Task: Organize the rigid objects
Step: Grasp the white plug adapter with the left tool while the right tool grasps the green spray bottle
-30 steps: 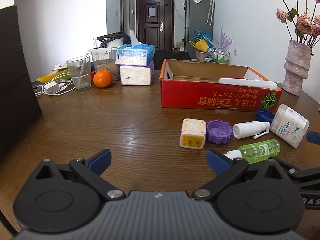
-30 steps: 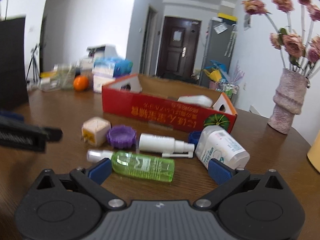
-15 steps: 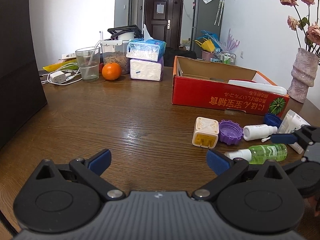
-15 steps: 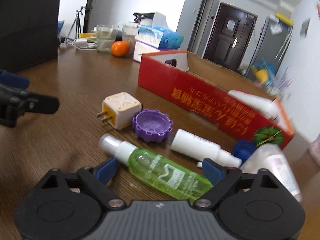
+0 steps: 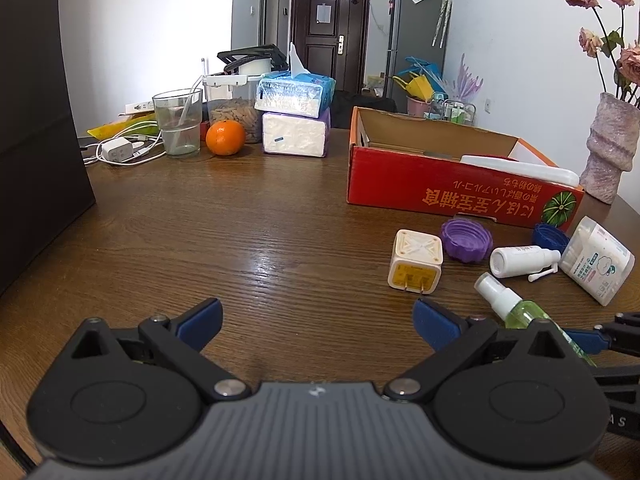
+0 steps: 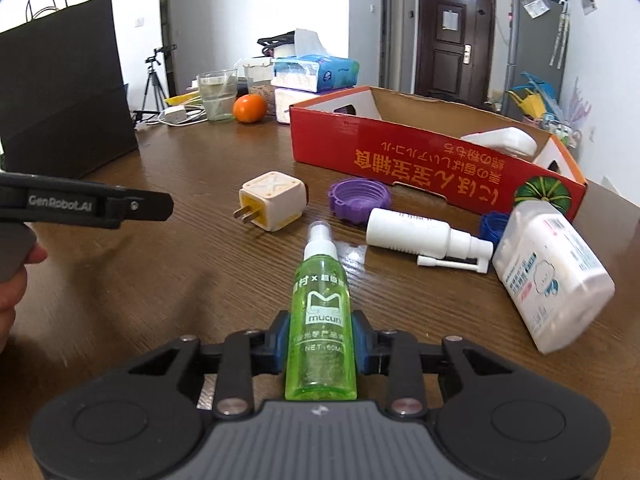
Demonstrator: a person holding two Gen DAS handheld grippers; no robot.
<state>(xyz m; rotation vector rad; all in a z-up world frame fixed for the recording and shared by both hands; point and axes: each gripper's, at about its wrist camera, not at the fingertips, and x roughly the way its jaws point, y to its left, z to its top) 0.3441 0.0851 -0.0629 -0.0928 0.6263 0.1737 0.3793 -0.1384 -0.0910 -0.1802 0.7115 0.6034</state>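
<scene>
Green spray bottle point(image 6: 321, 322) lies low over the wooden surface point(image 6: 168, 280), clenched at its base by the right hand-held gripper point(image 6: 320, 342), nozzle toward the plug adapter point(image 6: 272, 201) and red box point(image 6: 436, 162), while the left hand-held gripper point(image 5: 316, 320) is spread wide, grasping nothing.

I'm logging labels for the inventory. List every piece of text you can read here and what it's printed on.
"mucun" and "NET: 60ML": green spray bottle, clamped in the right gripper.
"GenRobot.AI": side of the left gripper, which is open.
Red cardboard box: large orange East Asian characters, upside down, not transcribed.
White cotton swab container: print too blurred.
Blue tissue pack: too small.
</scene>
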